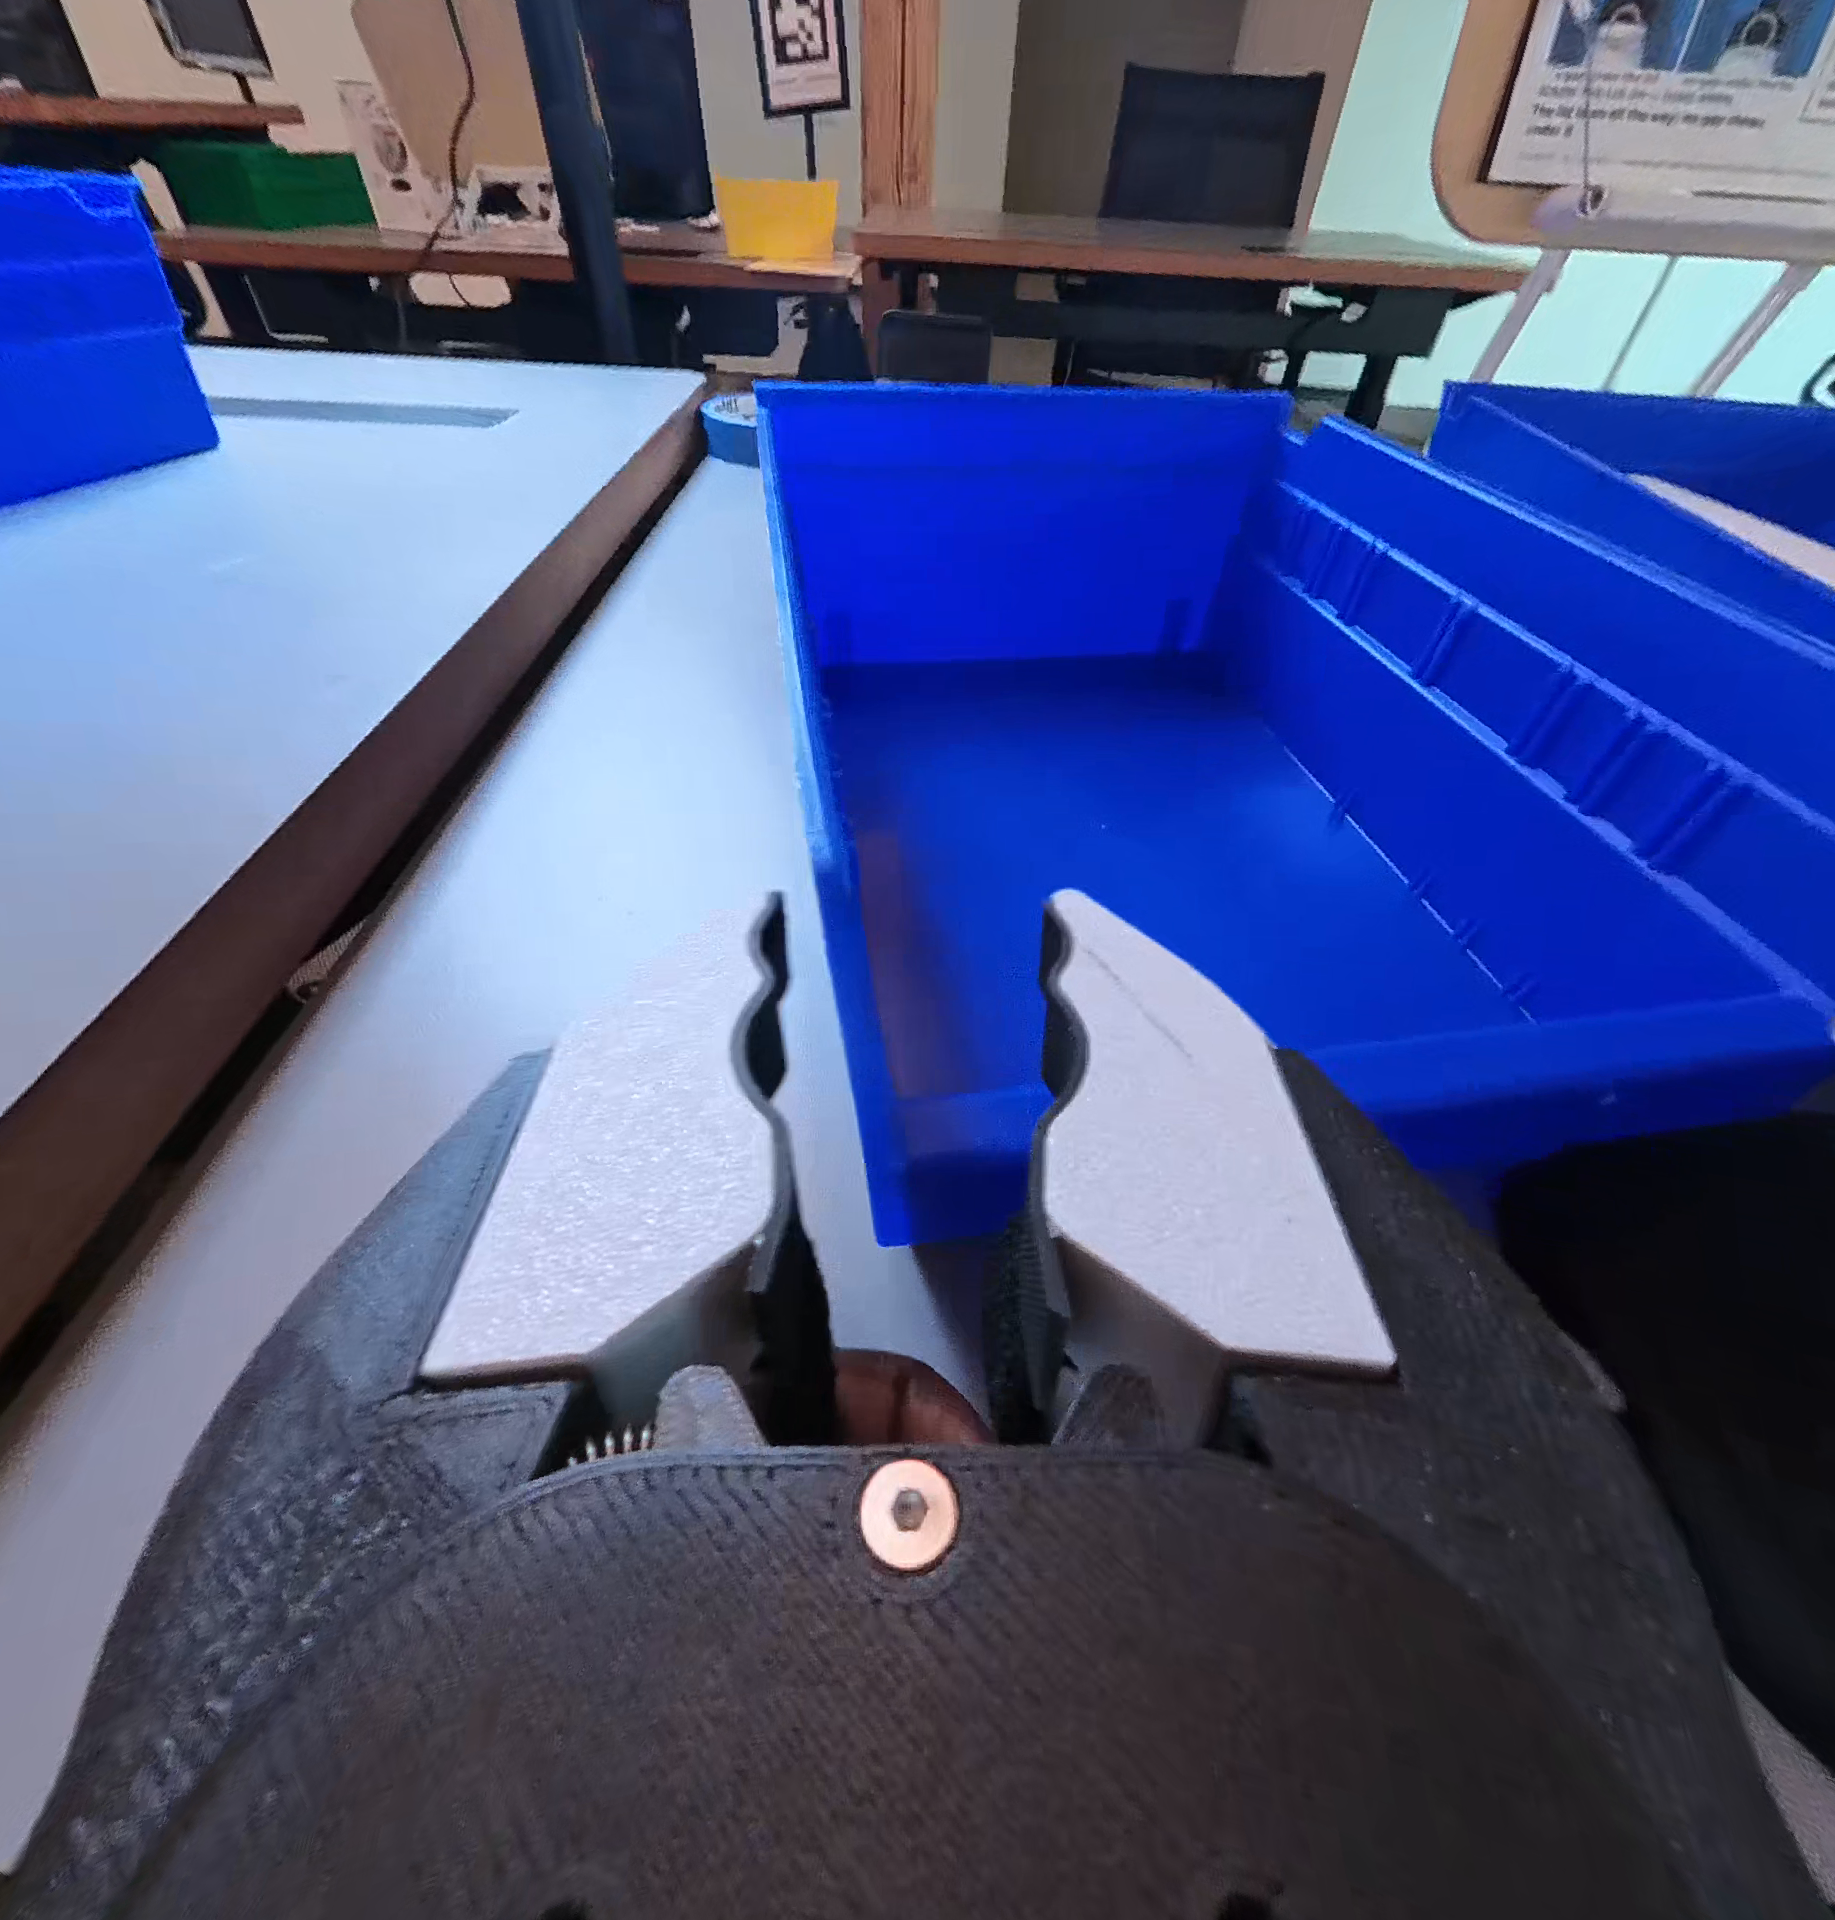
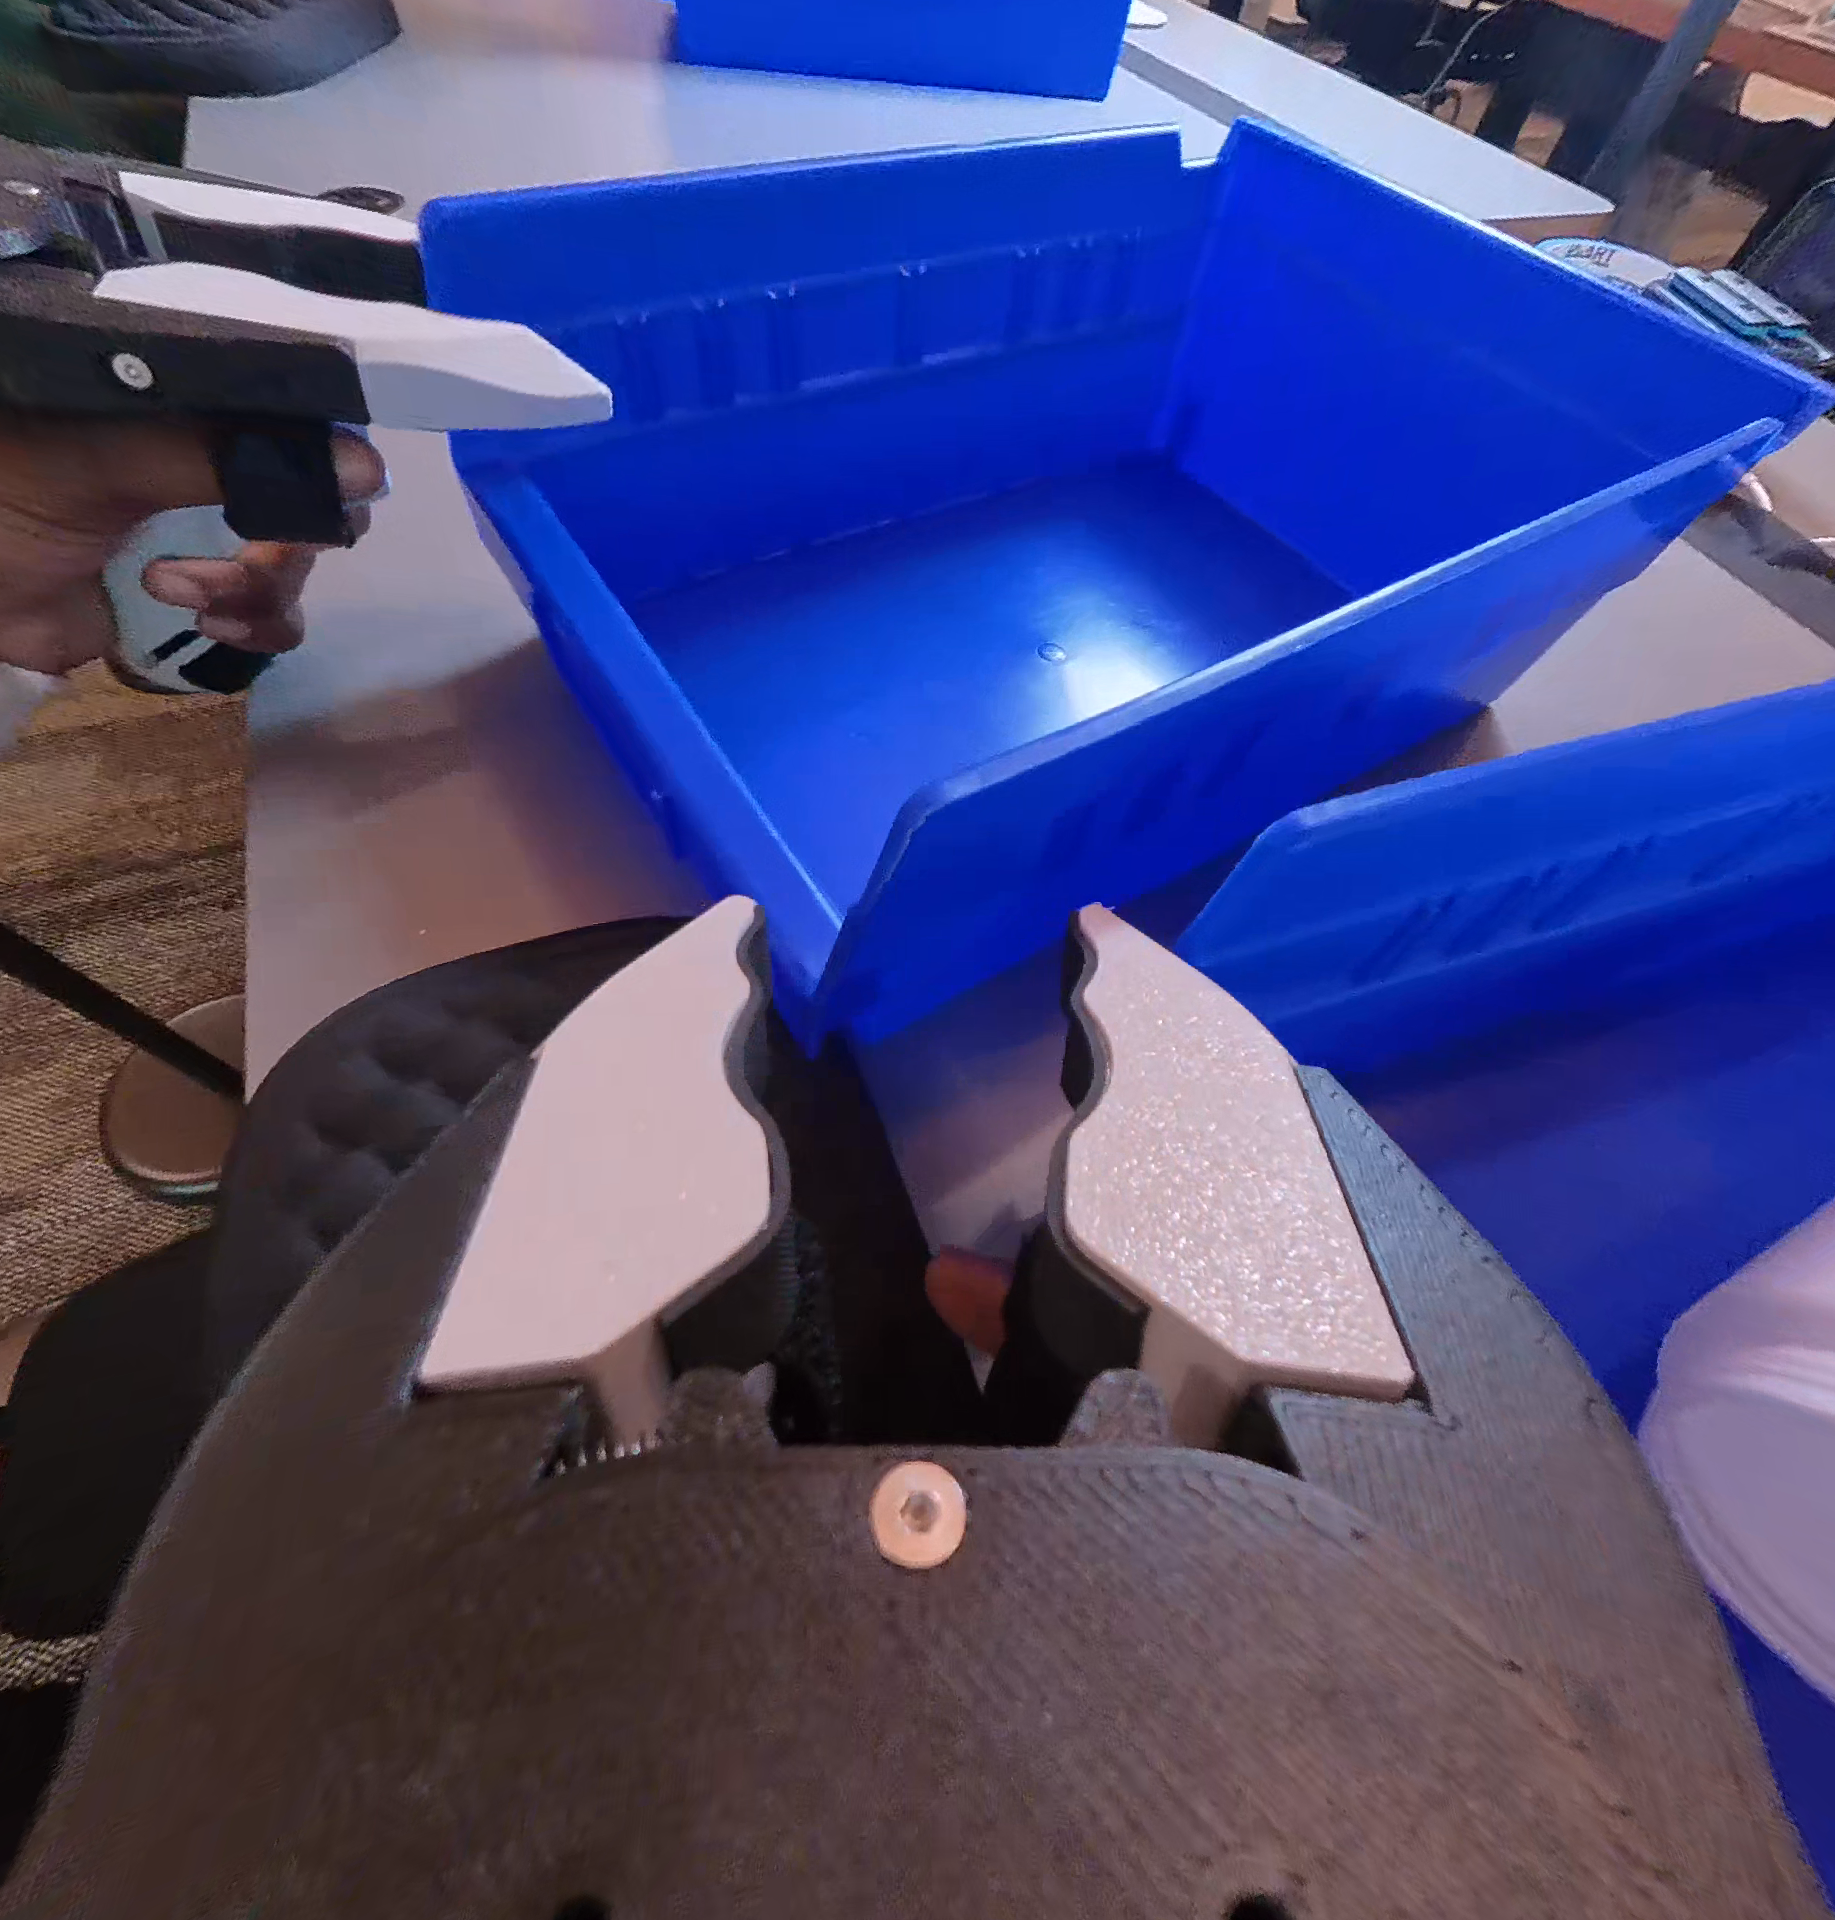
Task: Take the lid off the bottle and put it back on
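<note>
While unseen from the left, white bottle (image 2: 1786,1475) beside right gripper (image 2: 918,914), jaws apart

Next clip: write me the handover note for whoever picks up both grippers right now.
Left gripper: open, holding nothing, at the near left corner of the empty blue bin.
Right gripper: open, holding nothing, at the bin's near right corner.
A white, partly cropped object lies in the second blue bin on the right; whether it is the bottle is unclear.
Done: nothing visible.
Left: find the bottle, take off the lid, refit it.
</note>
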`<state>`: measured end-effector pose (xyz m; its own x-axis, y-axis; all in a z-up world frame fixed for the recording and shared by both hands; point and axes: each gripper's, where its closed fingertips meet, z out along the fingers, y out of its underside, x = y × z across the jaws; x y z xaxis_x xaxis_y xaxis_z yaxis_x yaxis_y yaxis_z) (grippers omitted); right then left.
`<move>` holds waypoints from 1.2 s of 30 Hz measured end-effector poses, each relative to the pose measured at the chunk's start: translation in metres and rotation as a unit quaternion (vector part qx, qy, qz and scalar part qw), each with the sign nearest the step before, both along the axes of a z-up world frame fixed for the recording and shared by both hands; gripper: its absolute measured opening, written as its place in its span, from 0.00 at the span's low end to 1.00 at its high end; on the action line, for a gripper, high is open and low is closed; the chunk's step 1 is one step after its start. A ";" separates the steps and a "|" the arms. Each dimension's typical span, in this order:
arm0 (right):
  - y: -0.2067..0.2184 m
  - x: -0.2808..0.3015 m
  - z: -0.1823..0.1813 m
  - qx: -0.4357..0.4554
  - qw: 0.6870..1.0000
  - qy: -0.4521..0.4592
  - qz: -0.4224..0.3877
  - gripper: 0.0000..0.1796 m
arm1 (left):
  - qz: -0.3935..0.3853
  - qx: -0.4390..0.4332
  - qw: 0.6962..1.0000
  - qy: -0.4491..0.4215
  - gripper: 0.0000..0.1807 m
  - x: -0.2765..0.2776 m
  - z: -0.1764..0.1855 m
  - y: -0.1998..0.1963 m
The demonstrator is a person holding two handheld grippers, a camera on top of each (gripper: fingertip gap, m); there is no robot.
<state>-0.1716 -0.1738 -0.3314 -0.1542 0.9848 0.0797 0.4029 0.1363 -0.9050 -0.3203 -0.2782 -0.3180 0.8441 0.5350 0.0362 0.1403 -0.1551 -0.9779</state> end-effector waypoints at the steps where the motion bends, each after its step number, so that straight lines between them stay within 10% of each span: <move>1: 0.000 -0.002 -0.001 0.004 1.000 -0.004 -0.001 0.29 | -0.003 -0.006 1.000 -0.004 0.16 0.001 -0.002 0.002; 3: 0.000 -0.006 -0.006 0.018 1.000 -0.018 -0.003 0.27 | 0.024 -0.007 1.000 0.002 0.03 -0.001 -0.001 -0.001; 21: 0.035 0.044 0.115 0.177 0.945 0.260 -0.091 0.09 | 0.086 0.213 0.924 0.306 0.04 0.097 0.153 -0.007; 36: 0.208 0.282 0.175 0.231 0.879 0.252 -0.331 0.06 | -0.161 0.223 0.927 0.255 0.07 0.284 0.194 0.221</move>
